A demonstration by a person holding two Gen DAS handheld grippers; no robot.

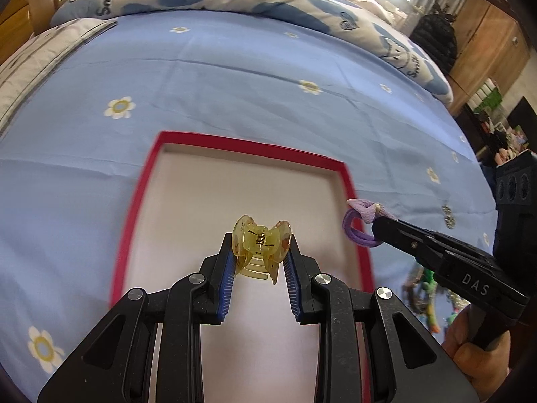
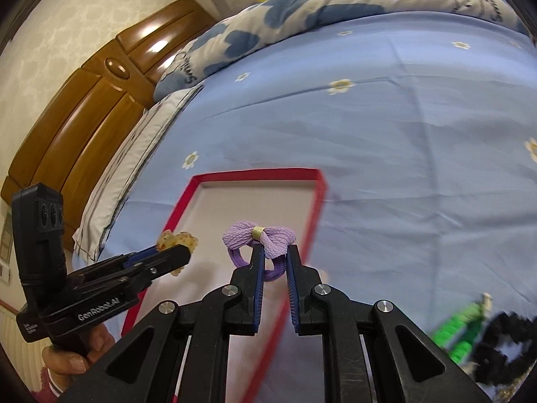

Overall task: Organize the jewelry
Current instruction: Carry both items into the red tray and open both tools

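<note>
My left gripper [image 1: 261, 252] is clamped on the small translucent yellow plastic claw clip [image 1: 261, 247], held in the air over the white floor of the shallow red-rimmed cardboard tray [image 1: 335, 164], which sits on the light blue flowered bedsheet [image 1: 235, 77]. The clip looks light, stiff and a bit brittle; its smooth shell could slip, so gripping across the wings near the spring seems right. My right gripper [image 2: 273, 262] pinches the soft purple elastic hair tie with a crinkled fabric bow [image 2: 260, 235], just above the tray's right rim. It's floppy and weightless; the pads bite the band just under the bow. More accessories [image 2: 470, 336] lie off to the right, blurred.
</note>
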